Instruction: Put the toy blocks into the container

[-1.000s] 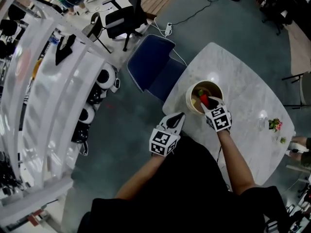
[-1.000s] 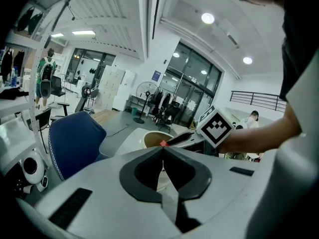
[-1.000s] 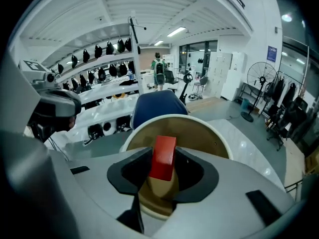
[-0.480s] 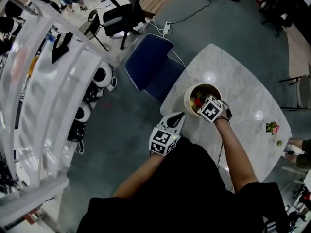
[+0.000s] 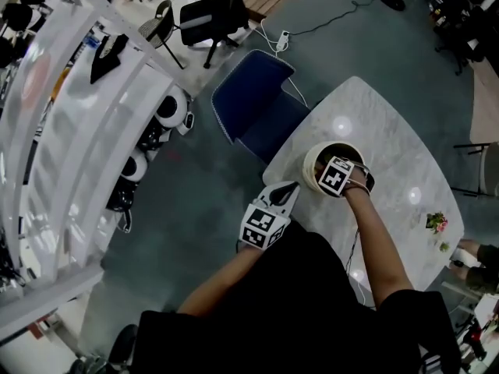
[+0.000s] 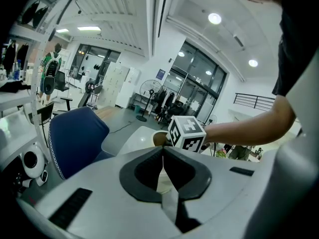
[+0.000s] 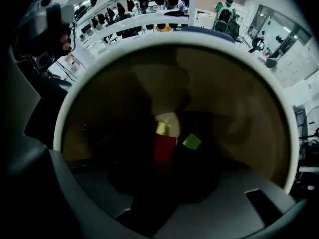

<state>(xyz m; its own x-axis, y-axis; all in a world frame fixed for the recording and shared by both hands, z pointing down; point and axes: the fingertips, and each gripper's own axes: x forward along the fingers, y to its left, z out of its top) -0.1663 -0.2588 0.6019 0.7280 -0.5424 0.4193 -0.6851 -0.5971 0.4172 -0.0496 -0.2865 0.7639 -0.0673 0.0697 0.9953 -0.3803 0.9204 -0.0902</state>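
You have no words, numbers or brand names to read here. The white cube with black square markers [image 5: 335, 175] and the second white cube [image 5: 263, 227] carry only patterns, no letters. The small blue sign [image 6: 160, 74] on the far white wall is too small to read

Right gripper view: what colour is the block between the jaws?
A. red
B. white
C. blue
A: the block between the jaws is red, low inside the container, with a green block beside it.
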